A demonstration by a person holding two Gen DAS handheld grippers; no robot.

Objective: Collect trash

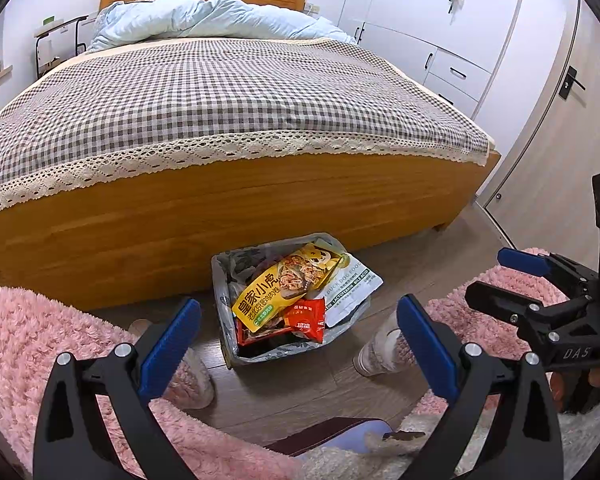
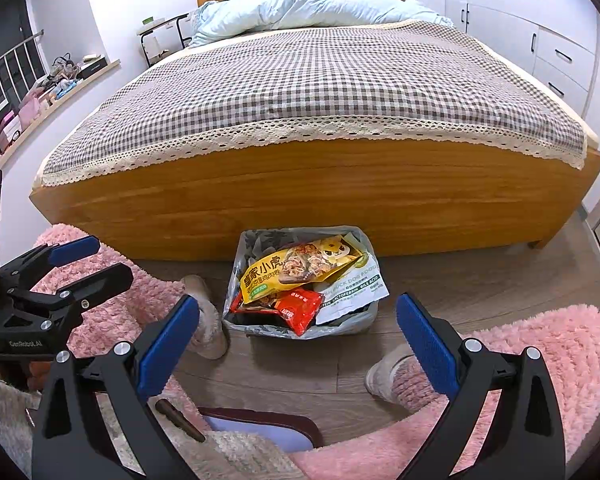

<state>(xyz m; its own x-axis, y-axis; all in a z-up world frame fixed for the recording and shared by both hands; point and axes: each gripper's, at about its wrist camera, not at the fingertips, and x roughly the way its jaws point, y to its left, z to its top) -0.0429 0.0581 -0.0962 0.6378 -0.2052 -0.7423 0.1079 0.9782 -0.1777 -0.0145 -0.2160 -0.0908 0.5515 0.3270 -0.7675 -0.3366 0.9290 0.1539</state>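
Bedroom floor, frame centre: full trash bin (image 1: 292, 300). Both claws, left claw (image 1: 300, 332) & right claw (image 2: 298, 332), spread apart, empty; grab liner rim evenly.

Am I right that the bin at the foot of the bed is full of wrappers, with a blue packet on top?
Not quite. The packet on top is yellow, not blue, as the left wrist view shows. The bin does sit at the foot of the bed, full of wrappers.

There was one bin (image 1: 236, 344), three wrappers in it: one yellow (image 1: 284, 280), one red (image 1: 306, 318), one white (image 1: 356, 288). One bed (image 1: 220, 100), two slippers (image 2: 210, 320).
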